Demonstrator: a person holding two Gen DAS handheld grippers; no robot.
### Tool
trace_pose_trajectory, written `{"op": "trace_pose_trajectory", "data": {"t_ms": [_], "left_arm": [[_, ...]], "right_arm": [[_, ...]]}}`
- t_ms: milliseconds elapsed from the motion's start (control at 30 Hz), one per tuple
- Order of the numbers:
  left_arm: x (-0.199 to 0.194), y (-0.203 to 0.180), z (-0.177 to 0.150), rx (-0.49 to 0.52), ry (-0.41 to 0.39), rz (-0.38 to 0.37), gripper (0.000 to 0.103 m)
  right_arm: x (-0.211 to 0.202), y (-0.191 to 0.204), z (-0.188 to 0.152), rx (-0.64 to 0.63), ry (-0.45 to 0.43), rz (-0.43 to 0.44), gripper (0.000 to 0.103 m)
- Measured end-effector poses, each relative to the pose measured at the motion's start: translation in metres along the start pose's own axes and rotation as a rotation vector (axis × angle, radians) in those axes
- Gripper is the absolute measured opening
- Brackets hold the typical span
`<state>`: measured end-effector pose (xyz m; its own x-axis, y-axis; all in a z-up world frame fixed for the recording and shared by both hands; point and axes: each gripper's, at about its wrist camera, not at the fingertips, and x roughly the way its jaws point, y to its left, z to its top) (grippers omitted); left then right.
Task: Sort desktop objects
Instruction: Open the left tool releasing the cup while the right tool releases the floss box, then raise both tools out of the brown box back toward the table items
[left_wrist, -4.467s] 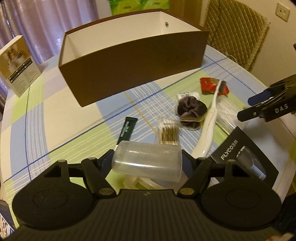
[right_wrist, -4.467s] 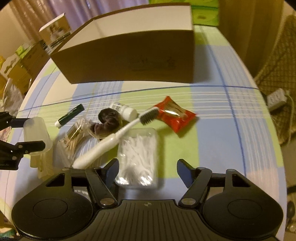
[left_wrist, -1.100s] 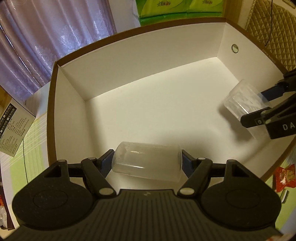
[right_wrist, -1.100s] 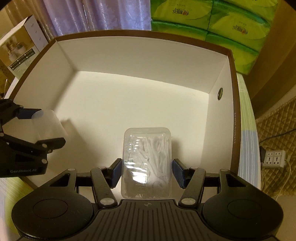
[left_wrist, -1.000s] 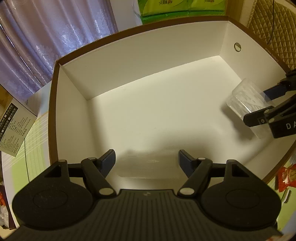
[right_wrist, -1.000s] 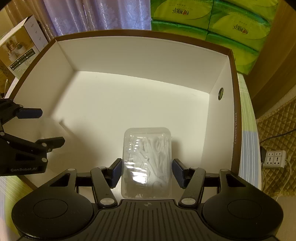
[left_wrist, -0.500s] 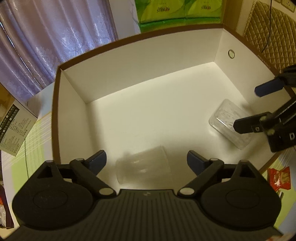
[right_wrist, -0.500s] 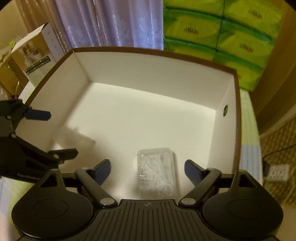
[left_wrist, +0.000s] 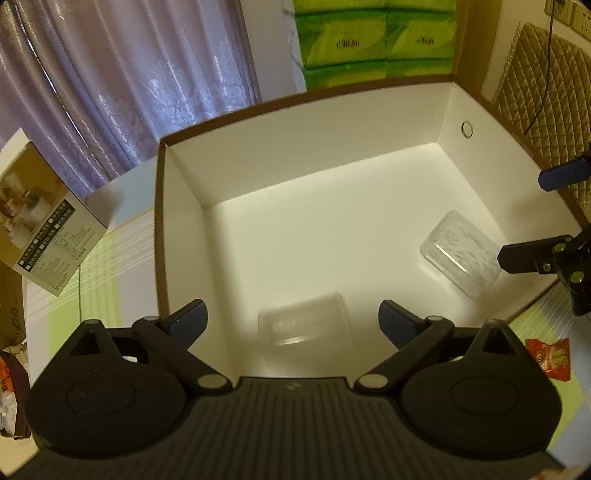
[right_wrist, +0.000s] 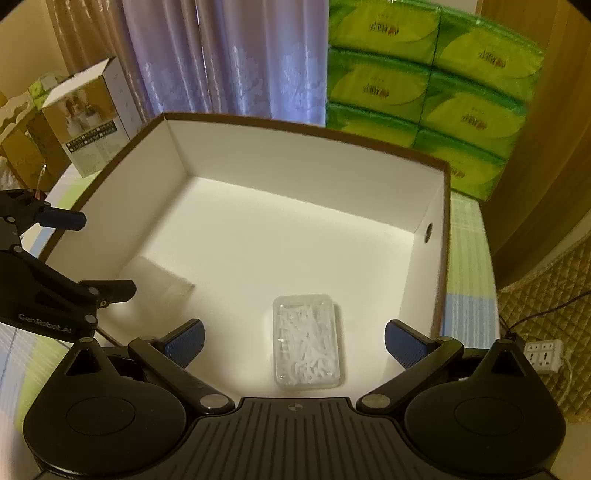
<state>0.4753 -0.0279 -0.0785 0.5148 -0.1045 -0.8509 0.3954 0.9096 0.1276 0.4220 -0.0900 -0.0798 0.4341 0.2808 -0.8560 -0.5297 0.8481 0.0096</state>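
Both the left gripper (left_wrist: 293, 319) and the right gripper (right_wrist: 293, 338) hang spread and empty above the box (left_wrist: 295, 122). The clear cup (left_wrist: 304, 338) and the swab case (right_wrist: 306, 350) lie on its floor (sorted there, I judge), well apart.

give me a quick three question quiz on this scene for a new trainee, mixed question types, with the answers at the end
1. True or false: the left tool is gripping the clear cup.
2. Where does the clear box of picks lie? A) on the tablecloth B) on the floor of the brown box C) on the green tissue packs
3. Fill in: the right tool is ___, with nothing between its fingers.

Key: 1 false; 2 B; 3 open
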Motion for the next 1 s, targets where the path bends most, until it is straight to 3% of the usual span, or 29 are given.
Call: {"op": "trace_pose_trajectory", "data": {"t_ms": [500, 1000], "left_arm": [[-0.060, -0.012, -0.010, -0.060, -0.052, 0.024, 0.099], [-0.133, -0.035, -0.051, -0.135, -0.125, 0.061, 0.099]], "right_arm": [[-0.052, -0.002, -0.017, 0.007, -0.071, 0.003, 0.101], [-0.117, 0.003, -0.052, 0.016, -0.160, 0.061, 0.101]]}}
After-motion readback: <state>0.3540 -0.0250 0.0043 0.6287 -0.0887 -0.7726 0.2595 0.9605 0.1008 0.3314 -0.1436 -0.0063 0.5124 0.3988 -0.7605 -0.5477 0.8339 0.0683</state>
